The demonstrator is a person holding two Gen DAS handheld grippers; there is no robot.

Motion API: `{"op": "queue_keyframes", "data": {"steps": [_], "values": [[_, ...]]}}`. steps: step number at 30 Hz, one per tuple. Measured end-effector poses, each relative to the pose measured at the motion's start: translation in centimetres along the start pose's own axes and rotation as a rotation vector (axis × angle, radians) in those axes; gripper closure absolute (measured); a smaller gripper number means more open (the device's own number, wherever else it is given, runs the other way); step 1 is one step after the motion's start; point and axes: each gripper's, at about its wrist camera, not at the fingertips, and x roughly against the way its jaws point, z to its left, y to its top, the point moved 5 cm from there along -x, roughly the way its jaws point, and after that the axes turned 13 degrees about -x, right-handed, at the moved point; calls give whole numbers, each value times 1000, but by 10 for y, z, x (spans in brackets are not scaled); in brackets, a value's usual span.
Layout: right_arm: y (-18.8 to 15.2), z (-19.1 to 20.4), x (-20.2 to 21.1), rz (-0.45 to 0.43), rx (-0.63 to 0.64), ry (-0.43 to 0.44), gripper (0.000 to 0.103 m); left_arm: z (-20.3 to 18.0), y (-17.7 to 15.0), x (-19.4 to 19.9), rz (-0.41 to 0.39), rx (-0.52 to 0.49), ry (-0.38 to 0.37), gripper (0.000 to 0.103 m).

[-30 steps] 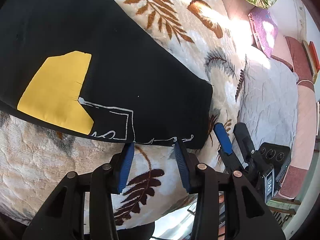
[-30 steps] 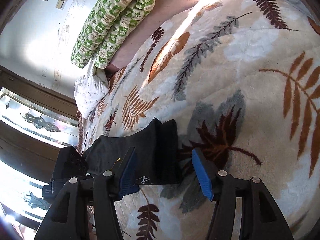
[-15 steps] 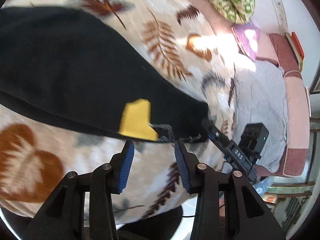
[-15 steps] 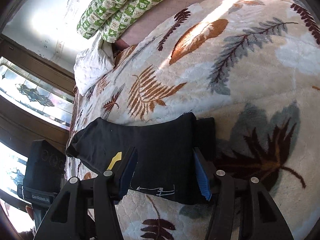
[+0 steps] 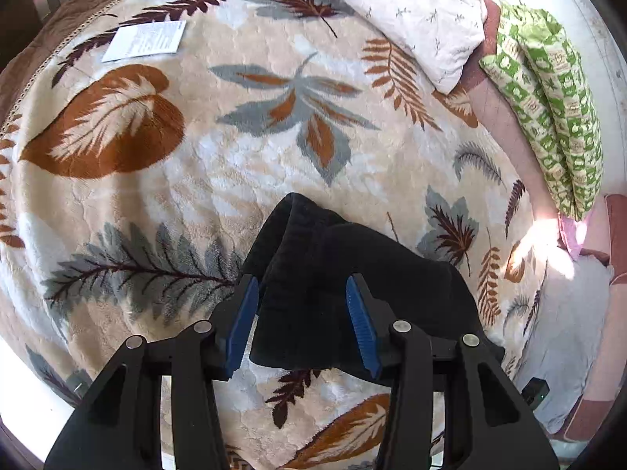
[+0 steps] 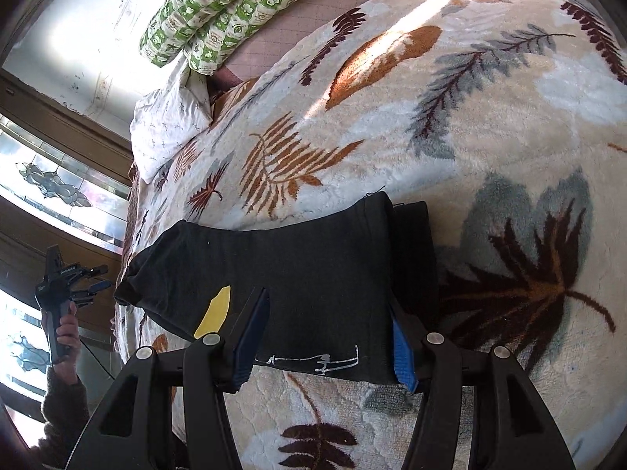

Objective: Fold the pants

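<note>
Black pants (image 5: 352, 274) lie folded flat on the leaf-print blanket (image 5: 196, 180). In the right wrist view the pants (image 6: 294, 266) show a yellow patch (image 6: 213, 311) and a white line drawing (image 6: 325, 360) near their front edge. My right gripper (image 6: 327, 342) hovers open over that printed end, and its pads do not press on the cloth. My left gripper (image 5: 301, 325) looks down on the pants' narrow end, its jaws opening with nothing gripped. Seen from the right, the left gripper (image 6: 90, 278) is held up by a hand (image 6: 64, 329) beyond the pants' far left end.
A white pillow (image 5: 423, 19) and a green patterned rolled quilt (image 5: 548, 109) lie at the head of the bed. A white paper sheet (image 5: 145, 41) rests on the blanket. A grey cover (image 5: 568, 333) lies at the right. Windows (image 6: 51, 192) stand beyond the bed's edge.
My left gripper has swung away from the pants' printed end to their other end and risen a little. The right gripper has come closer over the printed end.
</note>
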Motion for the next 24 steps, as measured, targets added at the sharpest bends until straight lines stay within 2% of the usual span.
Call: {"op": "queue_keyframes", "data": {"steps": [3,5,9,11,12,14,17,19,24], "values": [[-1,1,-1,0,-4,-18,45,-2,-1,-11,43,-51,34,58],[-2,3,-2,1,-8,-24,45,-3,-4,-19,77,-41,-1,58],[-2,2,-2,6,-10,-37,47,-8,-7,-14,39,-45,-59,59],[-3,2,-2,5,0,-41,49,-14,-7,-8,5,-94,15,83],[-4,3,-2,4,16,-55,55,-17,-7,-7,1,-123,58,87],[-6,5,-5,6,73,-121,101,-22,-3,-7,-14,-153,95,88],[-8,5,-1,-18,132,-182,101,-26,-7,-6,-54,-255,232,88],[-5,5,13,-58,142,-172,101,-24,-11,-14,-44,-294,287,88],[-8,-9,20,-68,130,-190,101,-13,-14,-27,-38,-312,324,87]]}}
